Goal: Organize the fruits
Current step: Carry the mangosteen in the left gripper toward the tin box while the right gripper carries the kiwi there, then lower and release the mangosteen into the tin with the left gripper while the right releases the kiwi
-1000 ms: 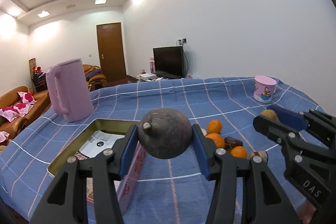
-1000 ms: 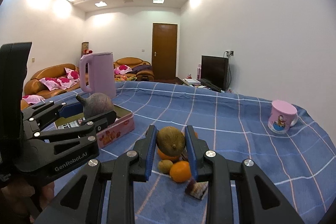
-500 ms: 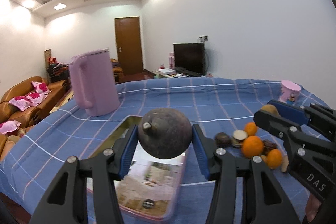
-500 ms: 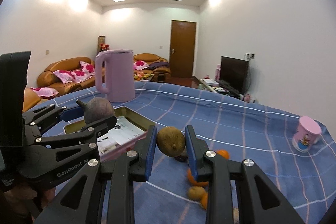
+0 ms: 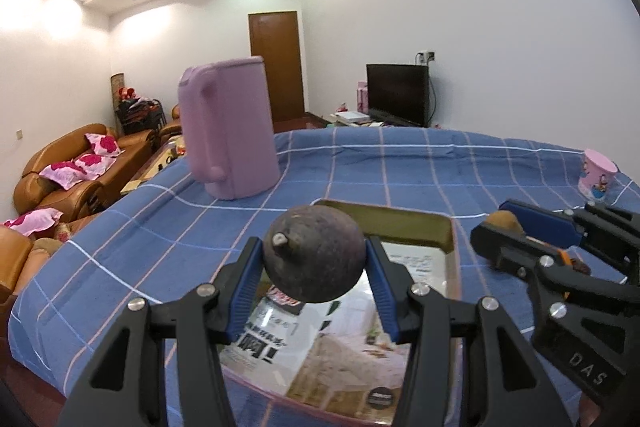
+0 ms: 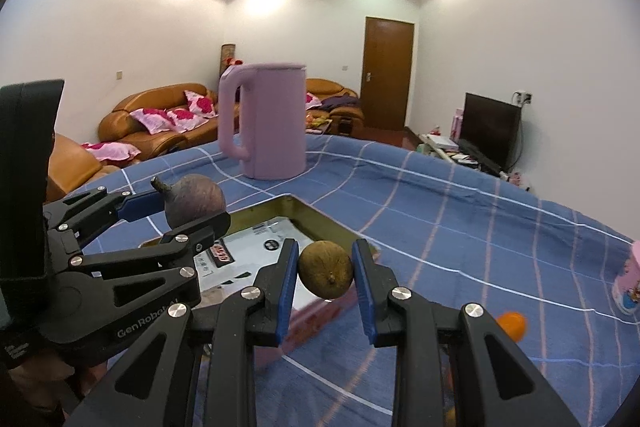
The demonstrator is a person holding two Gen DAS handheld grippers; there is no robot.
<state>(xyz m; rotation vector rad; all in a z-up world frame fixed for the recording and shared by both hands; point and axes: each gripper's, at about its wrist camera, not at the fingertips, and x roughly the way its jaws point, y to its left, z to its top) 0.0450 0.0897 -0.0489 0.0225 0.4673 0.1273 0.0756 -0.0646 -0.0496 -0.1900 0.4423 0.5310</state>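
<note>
Left gripper point(image 5: 314, 263) is clamping a dark purple round fruit point(image 5: 314, 254) between its blue pads, hanging over the tin tray point(image 5: 400, 223). Right gripper point(image 6: 325, 273) is pinching a small brown-green fruit point(image 6: 326, 269), seemingly above the tray's near corner. An orange point(image 6: 512, 323) is lying blurred on the blue checked cloth point(image 6: 460, 219).

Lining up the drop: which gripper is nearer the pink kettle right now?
Left, by a judgement. The left gripper, shut on the dark purple fruit, sits on the pink kettle's side of the tin; the right gripper, holding the brown fruit, is farther out.
</note>
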